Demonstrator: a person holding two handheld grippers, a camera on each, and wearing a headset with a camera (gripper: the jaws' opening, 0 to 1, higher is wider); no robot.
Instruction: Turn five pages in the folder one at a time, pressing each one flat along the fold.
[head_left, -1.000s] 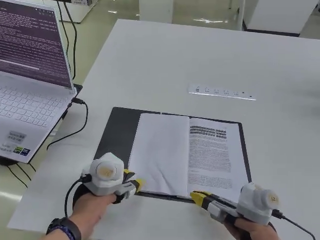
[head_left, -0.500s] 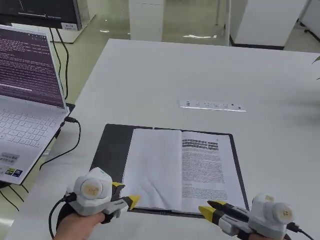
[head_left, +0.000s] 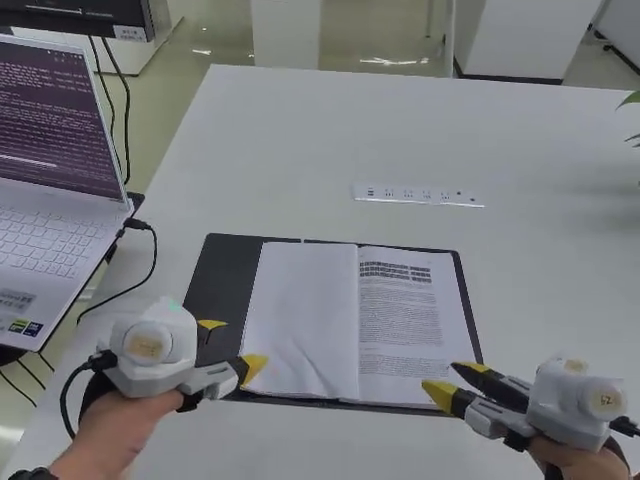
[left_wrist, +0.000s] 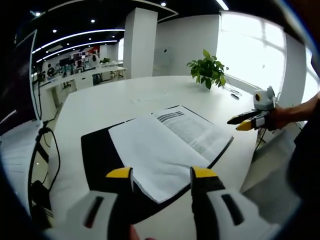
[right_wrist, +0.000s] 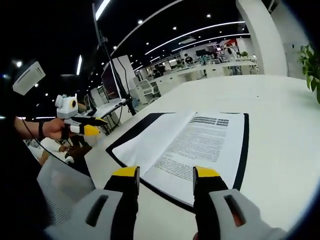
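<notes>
The black folder (head_left: 222, 281) lies open and flat on the white table, with a blank white page (head_left: 300, 315) on its left and a printed page (head_left: 405, 310) on its right. My left gripper (head_left: 232, 346) hovers open at the folder's near left corner, holding nothing; its own view shows the jaws (left_wrist: 162, 175) spread over the blank page (left_wrist: 160, 150). My right gripper (head_left: 452, 380) is open and empty just off the near right corner. Its own view has the jaws (right_wrist: 166, 174) in front of the printed page (right_wrist: 197, 142).
An open laptop (head_left: 50, 190) stands at the left, with a black cable (head_left: 140, 275) trailing toward the folder. A white power strip (head_left: 418, 195) lies beyond the folder. A potted plant (left_wrist: 209, 70) stands at the table's far side. The table's near edge is just below both hands.
Both grippers have drawn away from the folder's near edge, the left one leftward, the right one rightward. The left jaws stand wider apart. The head camera has shifted.
</notes>
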